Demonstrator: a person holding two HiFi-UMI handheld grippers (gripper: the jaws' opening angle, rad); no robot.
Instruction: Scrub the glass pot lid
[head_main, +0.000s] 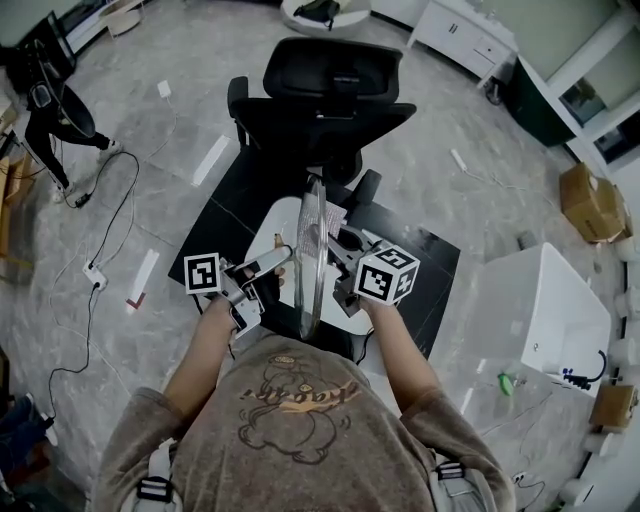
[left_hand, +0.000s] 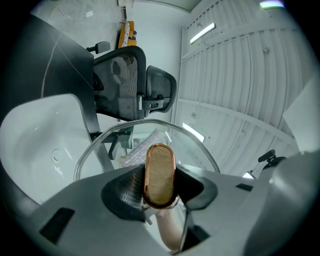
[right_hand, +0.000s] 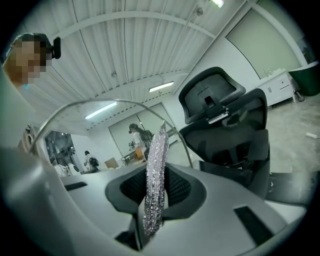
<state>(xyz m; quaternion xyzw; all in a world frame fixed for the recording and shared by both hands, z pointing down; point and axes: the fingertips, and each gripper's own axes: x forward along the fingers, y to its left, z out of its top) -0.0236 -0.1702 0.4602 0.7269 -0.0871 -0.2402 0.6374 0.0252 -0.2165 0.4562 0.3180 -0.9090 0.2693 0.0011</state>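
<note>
Glass lid (head_main: 313, 250) upright; left tongs (head_main: 279, 262) grip knob (left_hand: 160, 175), right tongs (head_main: 338, 260) scrubber (right_hand: 155, 180).

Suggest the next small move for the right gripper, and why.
Probably press the scrub pad flat to the glass lid and stroke across it. The left gripper is clamped on the knob, holding the lid upright on edge; the right gripper pinches the pad beside its face, contact unclear.

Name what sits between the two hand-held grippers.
Head view: the glass pot lid, on edge, between the left hand-held gripper holding it and the right hand-held gripper holding a scrub pad.
</note>
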